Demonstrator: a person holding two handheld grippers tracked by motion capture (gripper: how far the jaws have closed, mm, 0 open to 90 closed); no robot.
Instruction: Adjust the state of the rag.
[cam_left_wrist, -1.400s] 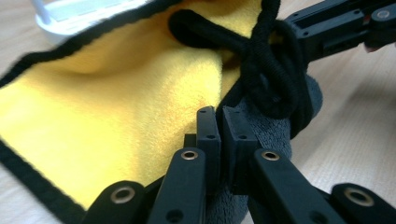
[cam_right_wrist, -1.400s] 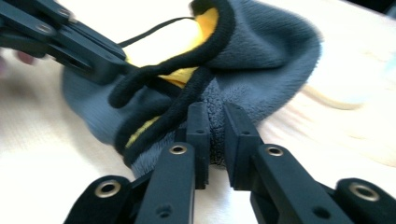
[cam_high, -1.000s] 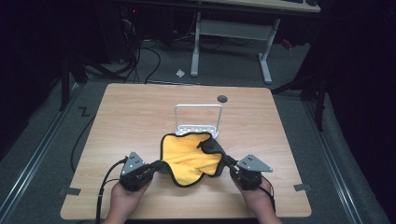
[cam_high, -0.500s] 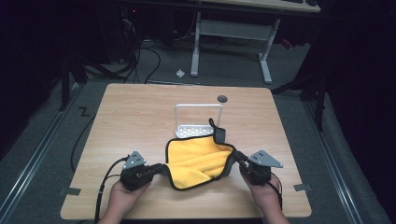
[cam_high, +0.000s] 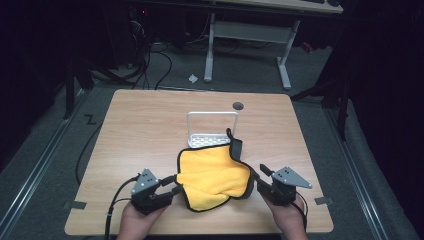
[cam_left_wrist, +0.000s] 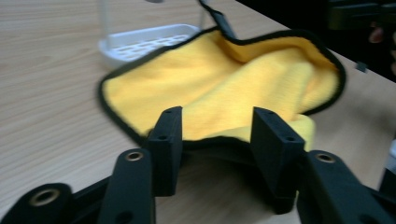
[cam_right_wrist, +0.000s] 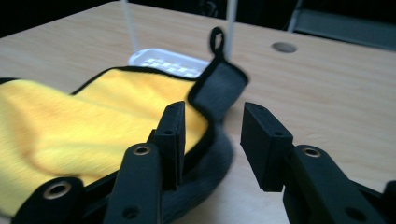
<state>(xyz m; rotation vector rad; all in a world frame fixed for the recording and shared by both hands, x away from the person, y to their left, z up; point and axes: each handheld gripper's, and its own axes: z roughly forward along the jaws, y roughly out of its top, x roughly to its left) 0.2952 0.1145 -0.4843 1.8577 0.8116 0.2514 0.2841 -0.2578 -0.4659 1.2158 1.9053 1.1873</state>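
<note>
**Yellow cloth released on bench between two open claws**

One white rack (cam_high: 211, 135) is noted on the bench (cam_high: 145, 125), beyond both claws. Its perforated tray is seen with nothing lying in it; the far edge of the cloth is draped against its front rim, and a thin wire frame is raised above it.

Counted: one cloth, one rack, two claws, one dark round grommet (cam_high: 238, 106) in the bench beyond the rack.

The cloth (cam_high: 212, 175) is observed lying crumpled on the bench between the two claws. It is bright yellow on the upper face, dark grey on the underside, and bound with a black hem. One corner is turned up on the far right side, showing the grey face, with a small black hanging loop (cam_right_wrist: 216, 38) at its tip. A fold is doubled over along the near right edge.

The left claw (cam_left_wrist: 217, 140) is found open, its jaws having just been opening; the near hem of the cloth is seen between them, unpressed. The right claw (cam_right_wrist: 211, 135) is likewise open, jaws just opened, with the grey folded edge lying just beside its left jaw.
</note>
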